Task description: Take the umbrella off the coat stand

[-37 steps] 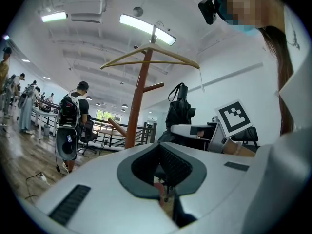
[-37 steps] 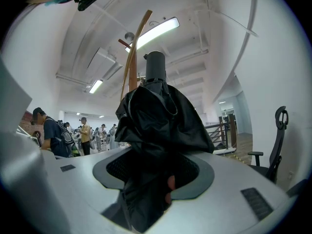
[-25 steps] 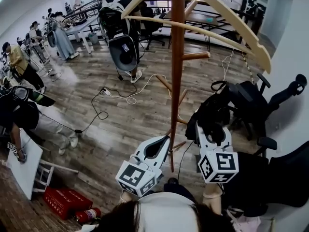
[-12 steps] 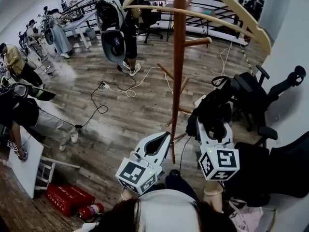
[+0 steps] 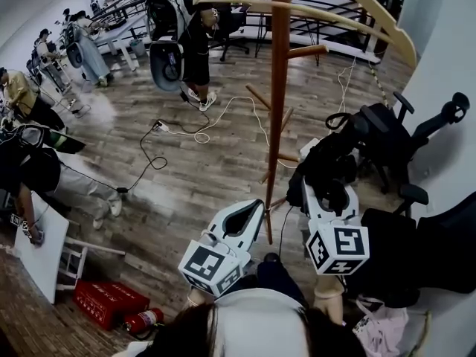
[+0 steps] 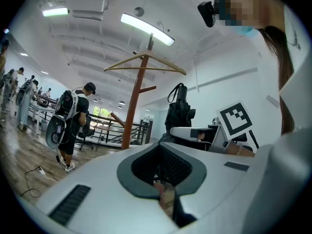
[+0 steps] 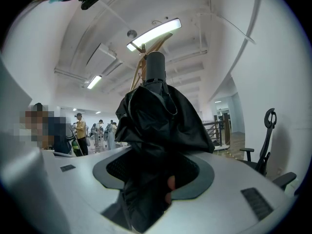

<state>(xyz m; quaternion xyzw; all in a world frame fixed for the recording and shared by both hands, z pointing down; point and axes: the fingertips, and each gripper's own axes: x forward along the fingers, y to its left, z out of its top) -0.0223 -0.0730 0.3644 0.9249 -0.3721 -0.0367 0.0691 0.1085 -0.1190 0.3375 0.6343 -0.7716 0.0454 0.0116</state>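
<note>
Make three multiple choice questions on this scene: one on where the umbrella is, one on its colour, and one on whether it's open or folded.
1. Where is the umbrella?
A. Standing in a bucket
B. Between the right gripper's jaws
C. Lying on a shelf

2. What colour is the umbrella?
A. Black
B. Red
C. Yellow

3. What state is the umbrella in?
A. Spread fully open
B. Turned inside out
C. Folded

Answers:
1 B: the right gripper view shows its fabric filling the gap between the jaws.
2 A: its fabric is black in all three views.
3 C: the fabric hangs gathered in, not spread.
</note>
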